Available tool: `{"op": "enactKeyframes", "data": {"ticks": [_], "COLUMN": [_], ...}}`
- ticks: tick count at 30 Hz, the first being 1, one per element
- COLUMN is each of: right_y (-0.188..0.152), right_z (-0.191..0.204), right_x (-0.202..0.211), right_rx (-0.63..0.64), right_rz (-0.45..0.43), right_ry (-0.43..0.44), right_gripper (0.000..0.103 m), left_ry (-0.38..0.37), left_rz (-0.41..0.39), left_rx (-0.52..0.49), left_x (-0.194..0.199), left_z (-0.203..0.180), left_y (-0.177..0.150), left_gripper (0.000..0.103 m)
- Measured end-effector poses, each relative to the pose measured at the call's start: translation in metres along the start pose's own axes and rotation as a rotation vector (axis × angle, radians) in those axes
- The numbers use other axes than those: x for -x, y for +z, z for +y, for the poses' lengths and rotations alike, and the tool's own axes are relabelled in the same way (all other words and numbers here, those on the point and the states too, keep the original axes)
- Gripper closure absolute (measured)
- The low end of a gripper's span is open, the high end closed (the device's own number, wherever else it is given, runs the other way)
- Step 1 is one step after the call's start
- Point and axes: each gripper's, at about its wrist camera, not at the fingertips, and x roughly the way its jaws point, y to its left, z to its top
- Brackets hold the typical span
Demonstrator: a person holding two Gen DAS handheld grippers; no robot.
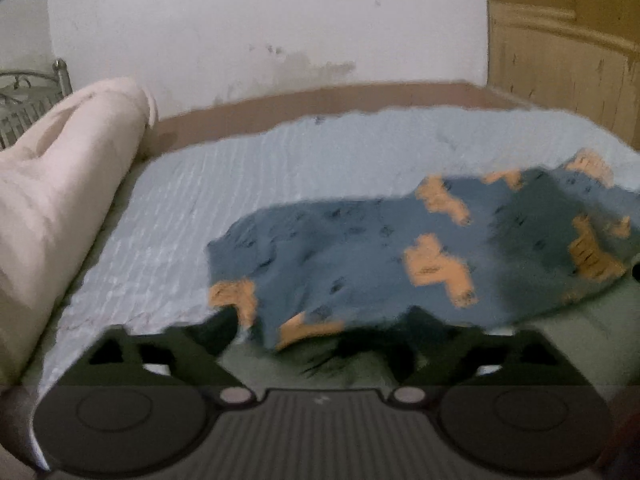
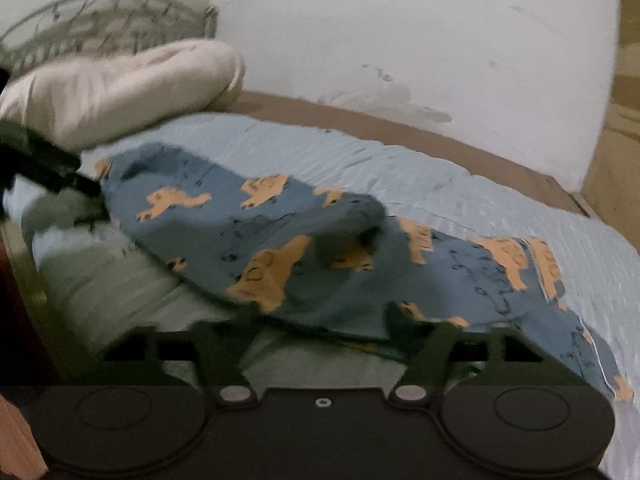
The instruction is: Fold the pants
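No legible text, labels, brands or numbers; frames motion-blurred.

- both shots are smeared, so the print on the pants (image 1: 360, 248) won't read
- pants hem covers the left gripper (image 1: 320, 332) tips
- right gripper (image 2: 320, 320) tips are buried under cloth too
- pillow (image 1: 60, 184) is cropped at the left edge

A home bedroom — a bed (image 1: 224, 184) with a pale blue ribbed cover takes up most of both views. A cream pillow (image 1: 68, 184) lies at its left edge before a curled metal headboard (image 2: 100, 20). A scuffed white wall (image 1: 280, 28) runs along the far edge, and a worn wooden wardrobe (image 1: 560, 60) stands at the far right corner.
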Motion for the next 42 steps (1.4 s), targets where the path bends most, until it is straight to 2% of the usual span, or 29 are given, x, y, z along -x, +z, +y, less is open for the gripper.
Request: {"op": "enactKeyframes", "data": {"ticks": [3, 4, 11, 15, 20, 23, 25, 27, 30, 32, 37, 42], "right_y": [-0.003, -0.004, -0.018, -0.020, -0.011, -0.007, -0.006, -0.008, -0.010, -0.012, -0.014, -0.008], "right_z": [-0.020, -0.028, -0.085, -0.119, -0.162, -0.185, -0.198, -0.206, -0.215, -0.218, -0.232, -0.246], "right_x": [0.011, 0.014, 0.024, 0.018, -0.009, -0.027, -0.039, -0.048, -0.058, -0.062, -0.073, -0.078], "right_rx": [-0.055, -0.075, -0.264, -0.355, -0.463, -0.554, -0.618, -0.661, -0.697, -0.733, -0.840, -0.847], "right_rz": [-0.027, -0.036, -0.052, -0.050, 0.004, 0.038, 0.071, 0.091, 0.109, 0.108, 0.073, 0.056], "right_ry": [-0.049, -0.072, -0.147, -0.136, -0.036, 0.022, 0.055, 0.061, 0.052, 0.062, 0.070, -0.013], "right_gripper": [0.003, 0.001, 0.001, 0.001, 0.001, 0.001, 0.006, 0.017, 0.025, 0.025, 0.031, 0.032], "left_ry": [-0.067, -0.091, -0.256, -0.344, -0.423, -0.455, -0.453, -0.447, -0.431, -0.421, -0.421, -0.423], "left_rz": [-0.050, -0.065, -0.133, -0.169, -0.141, -0.099, -0.062, -0.016, 0.044, 0.053, 0.074, 0.078], "left_rx": [-0.048, -0.066, -0.195, -0.261, -0.363, -0.406, -0.426, -0.429, -0.424, -0.417, -0.305, -0.258], "left_x": [0.002, 0.000, -0.013, -0.017, -0.027, -0.032, -0.037, -0.045, -0.055, -0.058, -0.061, -0.060], "left_z": [-0.032, -0.044, -0.134, -0.182, -0.234, -0.251, -0.261, -0.267, -0.268, -0.267, -0.255, -0.245], "left_y": [0.009, 0.012, 0.034, 0.045, 0.048, 0.048, 0.047, 0.047, 0.045, 0.046, 0.057, 0.064], "left_gripper": [0.001, 0.000, 0.000, 0.000, 0.002, 0.023, 0.039, 0.066, 0.086, 0.099, 0.102, 0.102]}}
